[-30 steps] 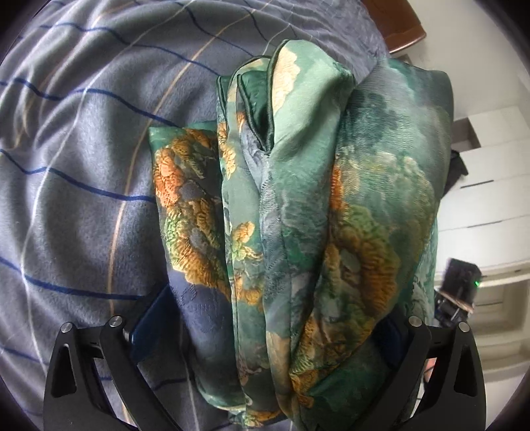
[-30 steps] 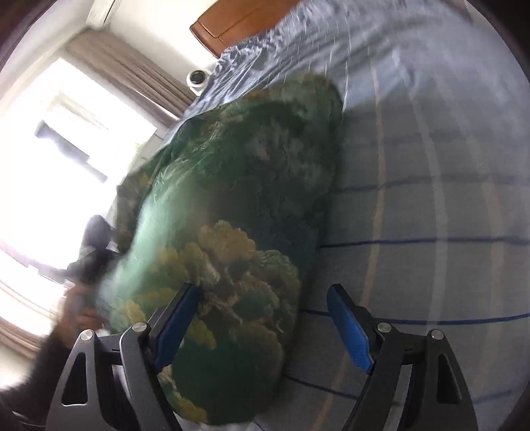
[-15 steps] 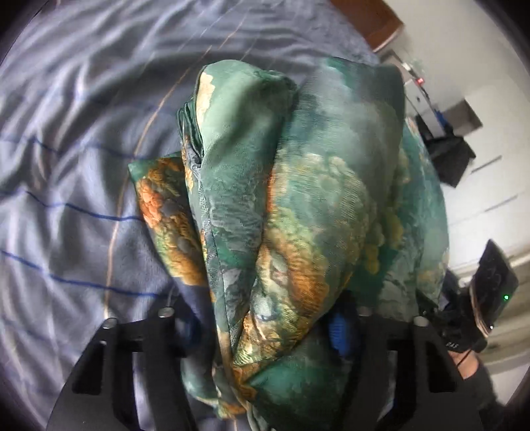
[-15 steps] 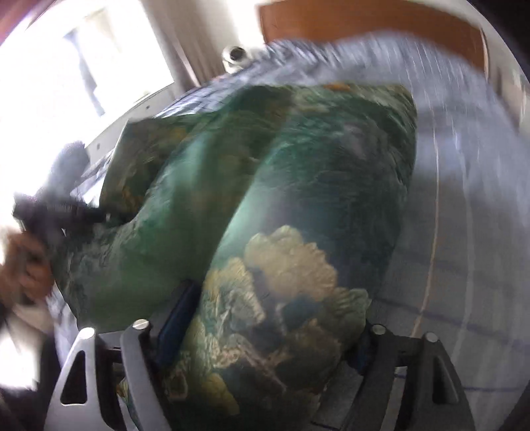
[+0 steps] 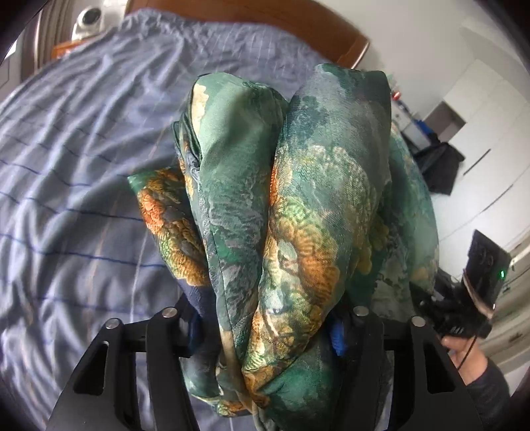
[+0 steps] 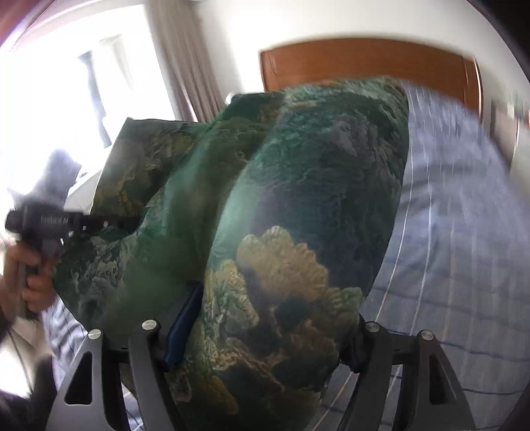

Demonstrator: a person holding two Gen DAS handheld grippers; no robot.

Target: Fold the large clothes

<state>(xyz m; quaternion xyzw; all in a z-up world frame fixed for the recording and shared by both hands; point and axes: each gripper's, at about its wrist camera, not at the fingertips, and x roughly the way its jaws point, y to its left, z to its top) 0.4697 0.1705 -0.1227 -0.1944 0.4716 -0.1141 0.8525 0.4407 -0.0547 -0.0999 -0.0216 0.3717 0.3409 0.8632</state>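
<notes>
Both grippers are clamped on the same bundle of cloth: the left gripper (image 5: 268,328) has its black jaws drawn in tight around a thick gather of the green garment (image 5: 298,205), with a sliver of blue pad showing at the right jaw, and the right gripper (image 6: 261,335) pinches another bunch of the garment (image 6: 298,232) between its blue-padded jaws. The cloth is smooth and slightly glossy, printed in deep green with orange and gold scalloped shapes like feathers or flowers, and it bulges forward from each gripper in rounded, puffy rolls with long soft creases between them. It is held up above the bed (image 5: 82,165), whose grey-blue sheet, striped with thin dark blue and pale lines, lies rumpled in shallow ripples. In the left wrist view a wide stretch of sheet lies open to the left of the bundle and far toward the wooden headboard (image 5: 265,20); on the right the bed ends near white cupboards (image 5: 490,109). In the right wrist view, which is blurred, open sheet runs to the right and far toward the headboard (image 6: 367,66), and a bright window with beige curtains (image 6: 185,56) is on the left.
</notes>
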